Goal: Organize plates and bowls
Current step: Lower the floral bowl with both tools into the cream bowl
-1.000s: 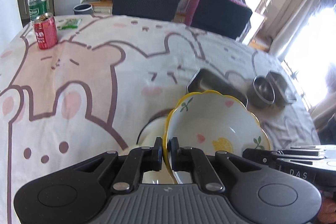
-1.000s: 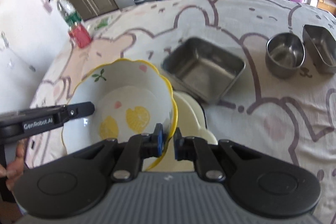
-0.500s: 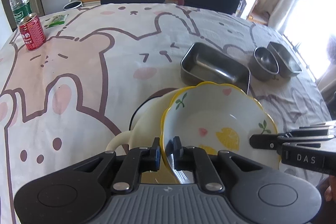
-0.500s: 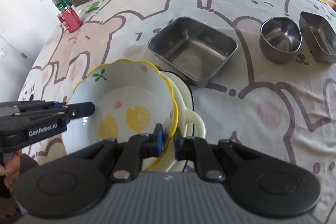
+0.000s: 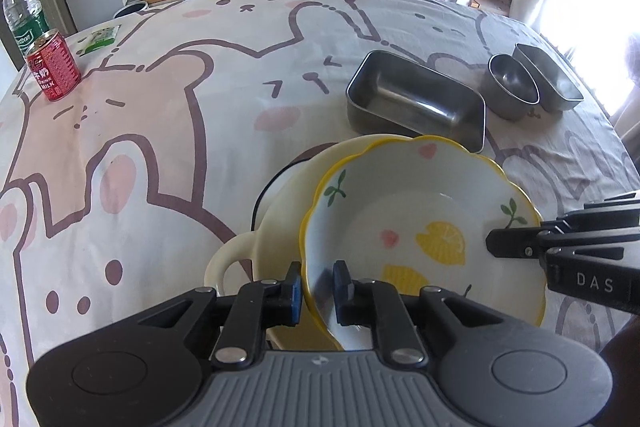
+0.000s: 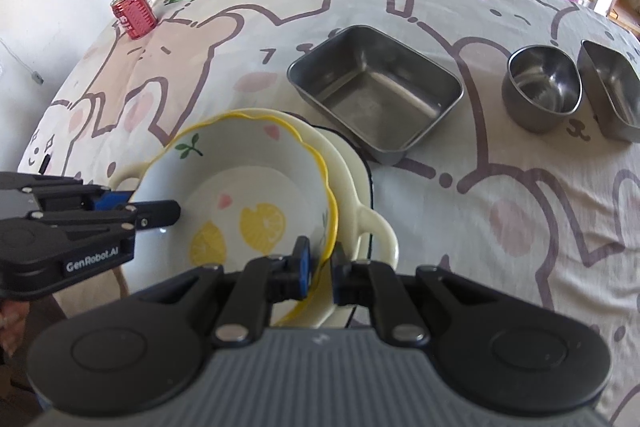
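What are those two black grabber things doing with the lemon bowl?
A person is tidying dishes using a grabber in each hand. Both sit on the rim of the lemon bowl, which is nested in a cream two-handled dish. The right gripper pinches the rim. The left gripper has just been opening, its pads either side of the rim and seemingly off it. Steel containers wait on the bunny tablecloth: a rectangular pan, a round cup and a small tray.

Table in bear-print cloth [image 5: 168, 131], red can [image 5: 53, 65], water bottle [image 5: 22, 15], steel tray [image 5: 416, 103], steel cup [image 5: 514, 87], cream dish [image 5: 280, 219]
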